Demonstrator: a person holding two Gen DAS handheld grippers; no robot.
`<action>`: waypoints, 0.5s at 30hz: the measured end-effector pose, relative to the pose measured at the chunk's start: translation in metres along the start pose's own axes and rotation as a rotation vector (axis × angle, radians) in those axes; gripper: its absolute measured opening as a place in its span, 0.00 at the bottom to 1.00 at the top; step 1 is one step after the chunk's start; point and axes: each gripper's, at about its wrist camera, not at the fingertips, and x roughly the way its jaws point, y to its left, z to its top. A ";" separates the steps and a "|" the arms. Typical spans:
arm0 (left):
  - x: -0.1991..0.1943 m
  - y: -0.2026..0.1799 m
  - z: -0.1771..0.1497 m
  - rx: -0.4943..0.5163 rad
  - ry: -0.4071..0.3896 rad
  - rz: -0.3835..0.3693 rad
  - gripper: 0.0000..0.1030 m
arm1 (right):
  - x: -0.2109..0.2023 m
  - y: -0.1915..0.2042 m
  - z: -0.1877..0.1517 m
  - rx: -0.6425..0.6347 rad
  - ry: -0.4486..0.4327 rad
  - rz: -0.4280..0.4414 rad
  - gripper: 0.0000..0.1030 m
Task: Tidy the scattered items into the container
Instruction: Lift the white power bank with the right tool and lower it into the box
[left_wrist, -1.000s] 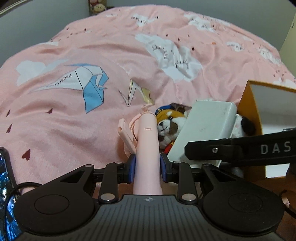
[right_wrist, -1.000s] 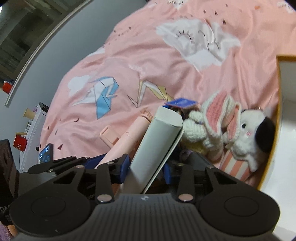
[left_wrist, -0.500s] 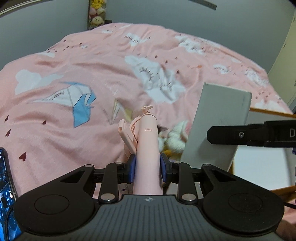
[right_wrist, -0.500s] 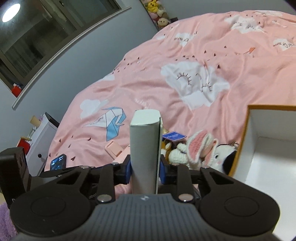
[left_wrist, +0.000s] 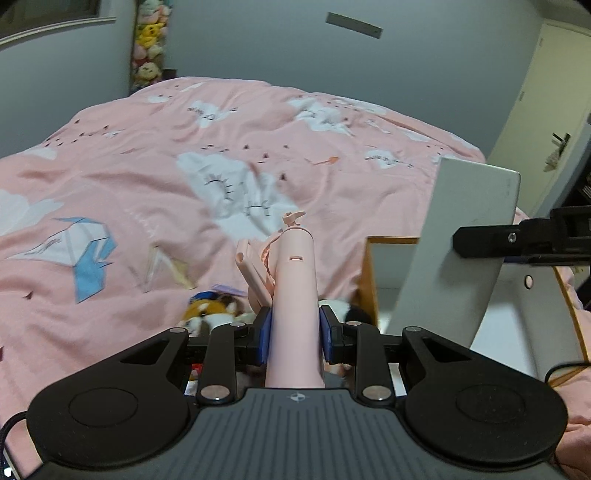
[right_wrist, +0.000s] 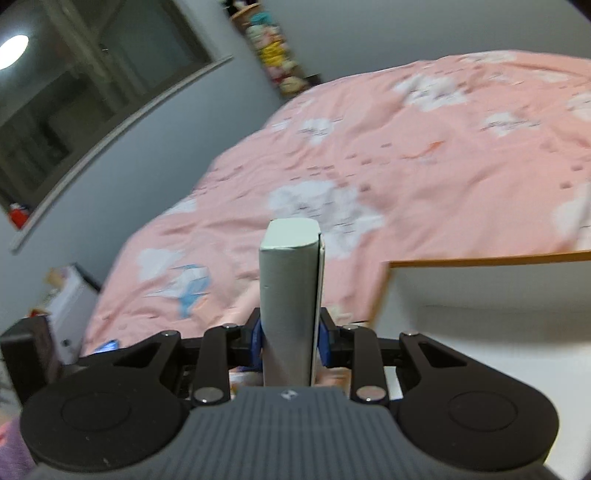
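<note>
Over bedspread | left tongs grip pink fan | right tongs grip box

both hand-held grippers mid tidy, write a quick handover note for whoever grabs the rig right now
Left hand-held gripper: shut on the pink handheld fan, lifted off the bedspread.
Right hand-held gripper: shut on the white box, held upright beside the container.
Container: orange-rimmed, white inside; no item shows in the part in view.
Done: two items picked up, neither in yet.
Left: drop both in, then collect the plush toys lying on the bed by the container's wall.
</note>
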 end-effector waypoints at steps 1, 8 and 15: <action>0.002 -0.004 0.000 0.008 0.003 -0.008 0.30 | -0.003 -0.007 0.001 0.005 0.001 -0.025 0.31; 0.026 -0.029 -0.005 0.065 0.033 -0.071 0.30 | 0.003 -0.059 -0.009 0.080 0.074 -0.132 0.31; 0.046 -0.049 -0.011 0.108 0.070 -0.124 0.30 | 0.041 -0.092 -0.023 0.144 0.185 -0.153 0.31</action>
